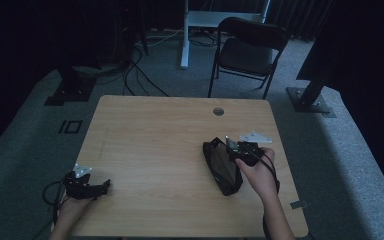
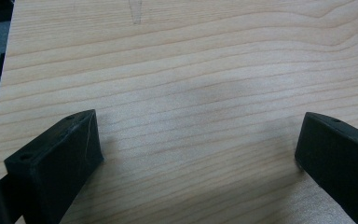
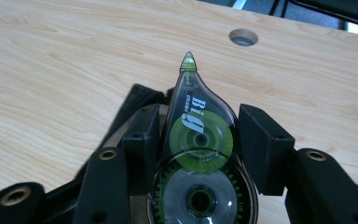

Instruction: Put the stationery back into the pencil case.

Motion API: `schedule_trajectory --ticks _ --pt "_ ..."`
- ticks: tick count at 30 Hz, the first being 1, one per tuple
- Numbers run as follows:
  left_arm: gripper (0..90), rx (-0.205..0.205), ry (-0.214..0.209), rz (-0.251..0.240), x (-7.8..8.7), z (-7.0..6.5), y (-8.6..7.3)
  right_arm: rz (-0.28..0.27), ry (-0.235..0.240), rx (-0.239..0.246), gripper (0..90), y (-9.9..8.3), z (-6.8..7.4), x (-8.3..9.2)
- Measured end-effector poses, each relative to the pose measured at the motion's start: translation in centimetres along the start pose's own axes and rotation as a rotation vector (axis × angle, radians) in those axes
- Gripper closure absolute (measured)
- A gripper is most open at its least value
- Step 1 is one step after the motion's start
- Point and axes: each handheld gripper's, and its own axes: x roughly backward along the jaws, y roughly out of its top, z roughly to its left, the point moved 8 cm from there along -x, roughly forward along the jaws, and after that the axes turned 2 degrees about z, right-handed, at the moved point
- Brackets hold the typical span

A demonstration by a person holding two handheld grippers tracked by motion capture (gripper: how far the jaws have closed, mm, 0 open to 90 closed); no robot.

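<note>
Clear green-spooled correction-tape dispenser (image 3: 198, 154), tip up

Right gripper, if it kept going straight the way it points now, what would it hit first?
Probably nothing soon. The right gripper holds a correction tape dispenser tip-forward over bare table; the cable hole lies slightly right of that line. Height is unclear.

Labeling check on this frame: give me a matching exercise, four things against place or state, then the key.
Things:
1. correction tape dispenser
2. black pouch
3. left gripper
4. folding chair

Places or states:
A. on the floor beyond the table
B. open over bare wood
C. clamped in the right gripper
D. lying on the table by the right hand

Pairs: 1-C, 2-D, 3-B, 4-A
</note>
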Motion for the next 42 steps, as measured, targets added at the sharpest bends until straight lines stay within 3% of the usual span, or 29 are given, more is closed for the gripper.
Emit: schedule_trajectory --ticks 4,9,15,25,31,36,42 --pt "0.5 0.000 0.000 0.000 0.0 0.0 0.0 0.009 0.023 -0.003 50.0 -0.2 1.2 -0.5" --pt "0.4 0.000 0.000 0.000 0.0 0.0 0.0 0.024 0.001 0.019 49.9 -0.6 1.8 -1.2" --pt "0.4 0.000 0.000 0.000 0.0 0.0 0.0 0.055 0.016 0.014 50.0 -1.5 2.7 -2.1" --pt "0.4 0.000 0.000 0.000 0.0 0.0 0.0 0.078 0.012 -0.019 50.0 -2.3 3.2 -2.9" --pt "0.4 0.000 0.000 0.000 0.0 0.0 0.0 0.106 -0.012 -0.002 50.0 -2.7 2.9 -3.3" --pt "0.4 0.000 0.000 0.000 0.0 0.0 0.0 0.121 -0.002 -0.004 49.9 -2.9 3.0 -3.4" --pt "0.4 0.000 0.000 0.000 0.0 0.0 0.0 0.179 -0.005 0.003 50.0 -3.4 3.3 -3.9"
